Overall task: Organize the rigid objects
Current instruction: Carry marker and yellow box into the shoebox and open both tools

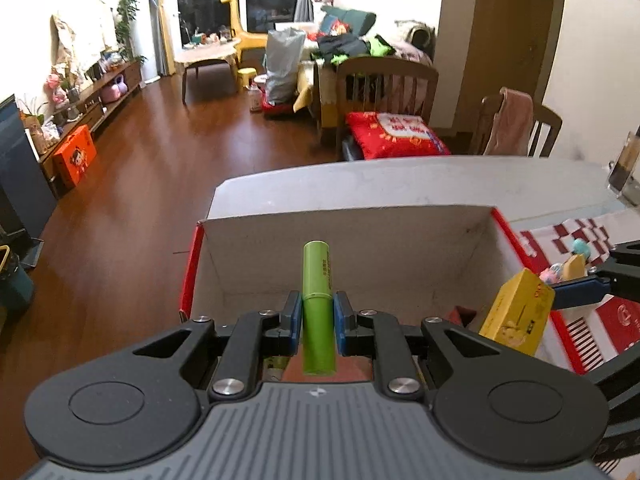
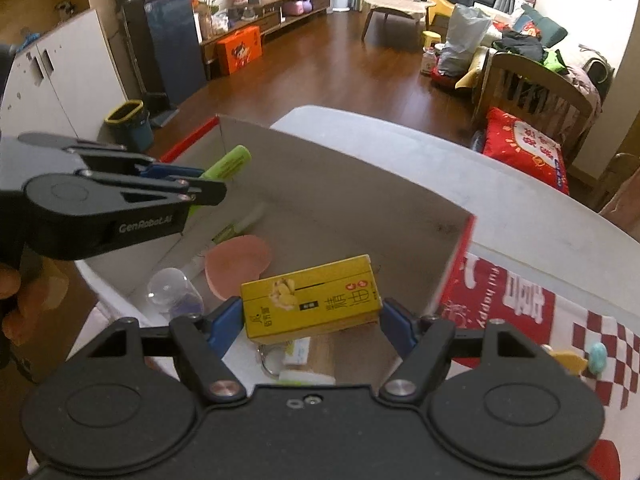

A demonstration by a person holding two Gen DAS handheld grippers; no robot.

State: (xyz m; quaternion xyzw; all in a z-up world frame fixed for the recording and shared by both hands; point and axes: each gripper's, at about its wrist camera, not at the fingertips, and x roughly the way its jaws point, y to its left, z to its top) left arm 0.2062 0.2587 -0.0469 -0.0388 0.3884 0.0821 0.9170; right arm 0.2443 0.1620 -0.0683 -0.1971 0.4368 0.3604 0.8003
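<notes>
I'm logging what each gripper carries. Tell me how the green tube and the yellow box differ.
The green tube is a slim cylinder; the yellow box is a wider rectangular carton. The tube is plain green with a small line of print; the box bears a picture and large characters. The left gripper has its jaws nearly shut on the tube, while the right gripper holds the box with jaws spread wide. Both are held over the open cardboard box.
</notes>
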